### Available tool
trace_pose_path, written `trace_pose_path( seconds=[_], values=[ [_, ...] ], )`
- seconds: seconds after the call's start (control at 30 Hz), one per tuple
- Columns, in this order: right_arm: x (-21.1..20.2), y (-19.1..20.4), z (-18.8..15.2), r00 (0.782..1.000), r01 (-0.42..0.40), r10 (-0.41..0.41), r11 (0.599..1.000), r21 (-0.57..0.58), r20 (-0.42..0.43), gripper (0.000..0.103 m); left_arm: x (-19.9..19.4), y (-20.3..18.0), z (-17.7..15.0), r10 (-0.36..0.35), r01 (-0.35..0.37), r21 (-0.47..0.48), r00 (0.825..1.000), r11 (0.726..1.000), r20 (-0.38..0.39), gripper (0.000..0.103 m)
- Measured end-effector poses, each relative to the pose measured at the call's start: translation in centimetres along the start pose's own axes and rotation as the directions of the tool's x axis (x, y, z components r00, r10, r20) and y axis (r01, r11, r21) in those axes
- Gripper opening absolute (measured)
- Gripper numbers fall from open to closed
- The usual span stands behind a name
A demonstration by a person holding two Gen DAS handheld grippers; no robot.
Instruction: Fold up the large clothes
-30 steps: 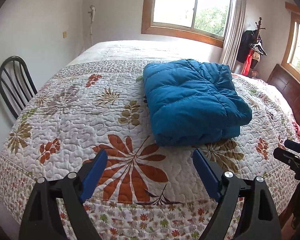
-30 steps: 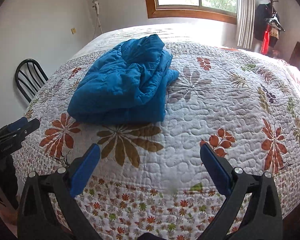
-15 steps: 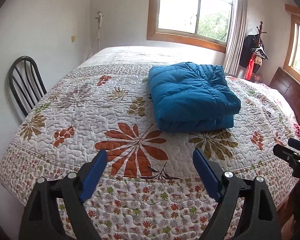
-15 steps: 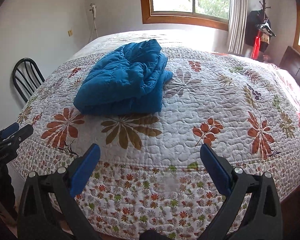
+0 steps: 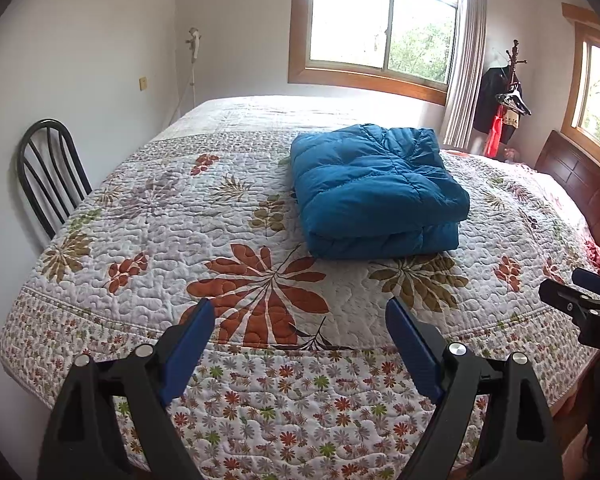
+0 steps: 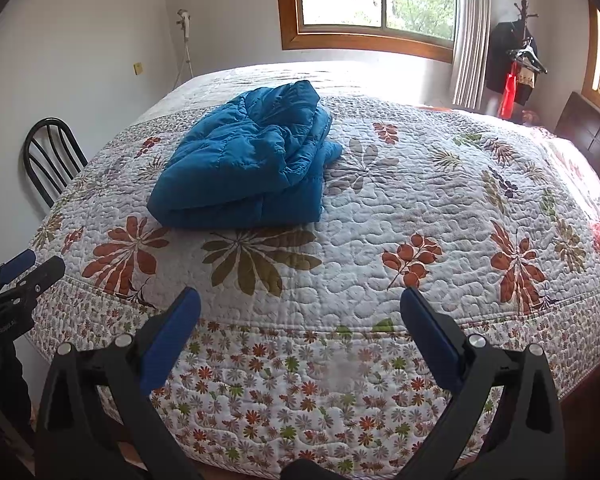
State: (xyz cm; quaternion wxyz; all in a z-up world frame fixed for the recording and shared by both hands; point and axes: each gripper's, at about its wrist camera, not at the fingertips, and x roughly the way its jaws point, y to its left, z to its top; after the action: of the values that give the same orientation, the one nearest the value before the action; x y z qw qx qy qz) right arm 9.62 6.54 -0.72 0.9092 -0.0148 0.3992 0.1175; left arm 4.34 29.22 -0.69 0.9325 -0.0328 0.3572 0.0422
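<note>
1. Jacket (image 5: 374,192): blue, quilted, folded into a compact stack. It lies on the bed (image 5: 180,216), toward the near edge, on a white quilt printed with leaves.
2. Left gripper (image 5: 300,322): jaws spread wide, holding nothing. It hangs off the near edge of the bed, well apart from the jacket.
3. Right gripper (image 6: 300,310): jaws spread wide, holding nothing. It hangs off the same edge, to the right of the jacket (image 6: 248,160).
4. Chair (image 5: 50,172): black metal, standing against the wall at the left side of the bed.
5. Coat stand (image 5: 508,92): near the curtain, carrying dark and red clothes.
</note>
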Motion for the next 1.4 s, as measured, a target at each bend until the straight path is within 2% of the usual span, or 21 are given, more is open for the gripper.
trace_pose_path(
  seconds=[1.4],
  values=[
    [1.00, 0.12, 0.06, 1.000, 0.005, -0.005, 1.000, -0.004, -0.016, 0.099, 0.76, -0.09, -0.05, -0.004, 0.004, 0.013, 1.000, 1.000, -0.003, 0.087]
  ],
)
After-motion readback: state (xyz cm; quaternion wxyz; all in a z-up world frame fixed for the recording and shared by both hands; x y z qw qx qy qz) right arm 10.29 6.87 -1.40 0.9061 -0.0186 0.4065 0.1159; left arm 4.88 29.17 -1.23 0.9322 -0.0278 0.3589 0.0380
